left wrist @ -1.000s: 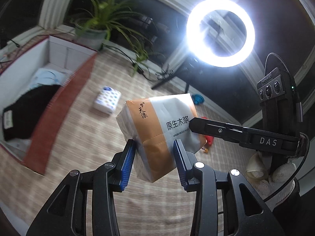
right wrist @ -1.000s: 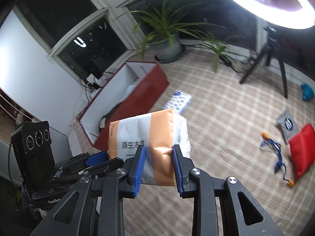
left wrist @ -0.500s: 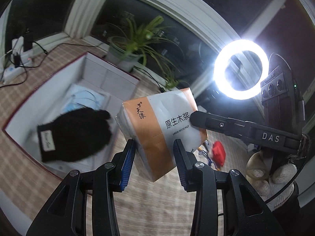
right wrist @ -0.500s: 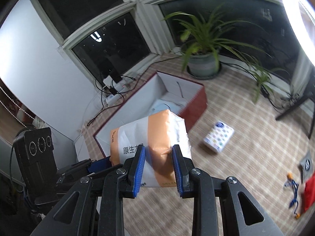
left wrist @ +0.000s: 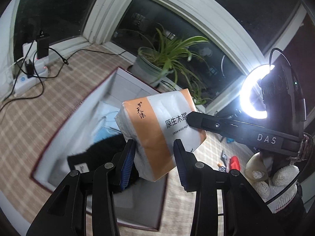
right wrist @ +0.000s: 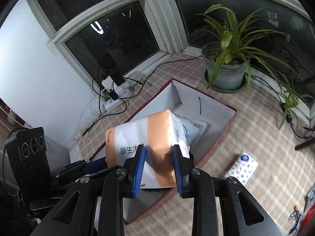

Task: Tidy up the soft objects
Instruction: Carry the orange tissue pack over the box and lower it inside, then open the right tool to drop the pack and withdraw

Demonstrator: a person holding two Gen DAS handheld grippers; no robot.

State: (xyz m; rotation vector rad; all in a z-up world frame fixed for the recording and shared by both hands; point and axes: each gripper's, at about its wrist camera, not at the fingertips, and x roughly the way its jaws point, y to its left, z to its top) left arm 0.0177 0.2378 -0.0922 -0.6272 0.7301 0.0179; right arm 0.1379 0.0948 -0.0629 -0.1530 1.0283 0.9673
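The tissue pack (left wrist: pixel 157 129) is a soft white-and-orange plastic-wrapped brick with black print, held tilted in the air right over the open box (right wrist: pixel 220 102). That box is red outside, white inside, and sits on the floor with a black glove (left wrist: pixel 102 153) and a light blue item (left wrist: pixel 104 133) in it.

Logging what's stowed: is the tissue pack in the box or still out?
Out. Both grippers hold the tissue pack in the air above the open box.
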